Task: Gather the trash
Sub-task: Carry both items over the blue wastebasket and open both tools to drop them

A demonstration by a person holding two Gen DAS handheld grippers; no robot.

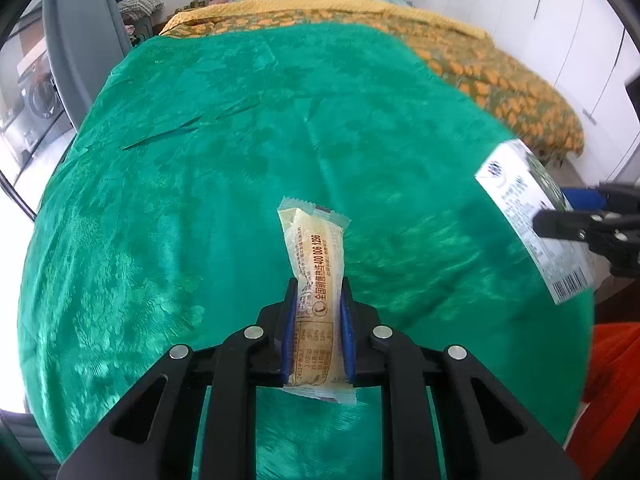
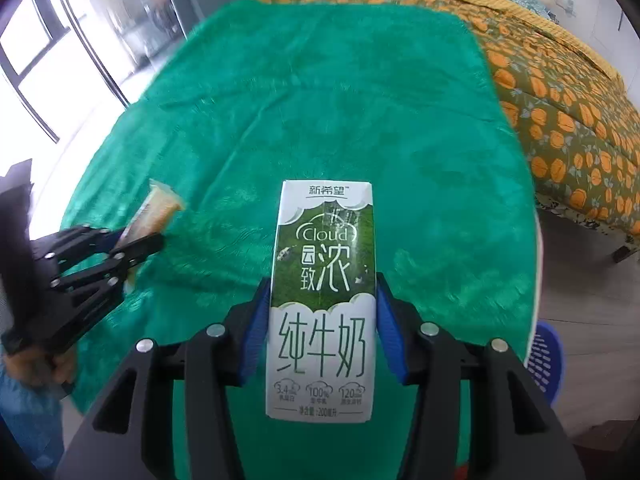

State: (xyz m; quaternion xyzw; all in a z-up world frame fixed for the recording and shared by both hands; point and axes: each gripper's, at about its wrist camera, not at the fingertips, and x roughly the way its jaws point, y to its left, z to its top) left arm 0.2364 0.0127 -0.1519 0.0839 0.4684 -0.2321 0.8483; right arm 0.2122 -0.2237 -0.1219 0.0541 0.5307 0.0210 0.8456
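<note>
- Left gripper (image 1: 319, 304): jaws narrow, blue pads pressed on both sides of a snack wrapper (image 1: 316, 276). The wrapper is pale and yellowish with printed text, held lengthwise, and sticks out past the fingertips above the green blanket (image 1: 240, 140).
- Right gripper (image 2: 324, 300): jaws clamped on a milk carton (image 2: 324, 304). The carton is white and green, label facing the camera, held lengthwise between the blue pads, clear of the blanket.
- Bed: green plush blanket laid over an orange-patterned quilt (image 2: 568, 120).
- Blue slotted basket (image 2: 546, 360): on the floor at the blanket's right edge, only partly in view.
- Person: a hand (image 2: 60, 364) grips the left gripper's handle.
</note>
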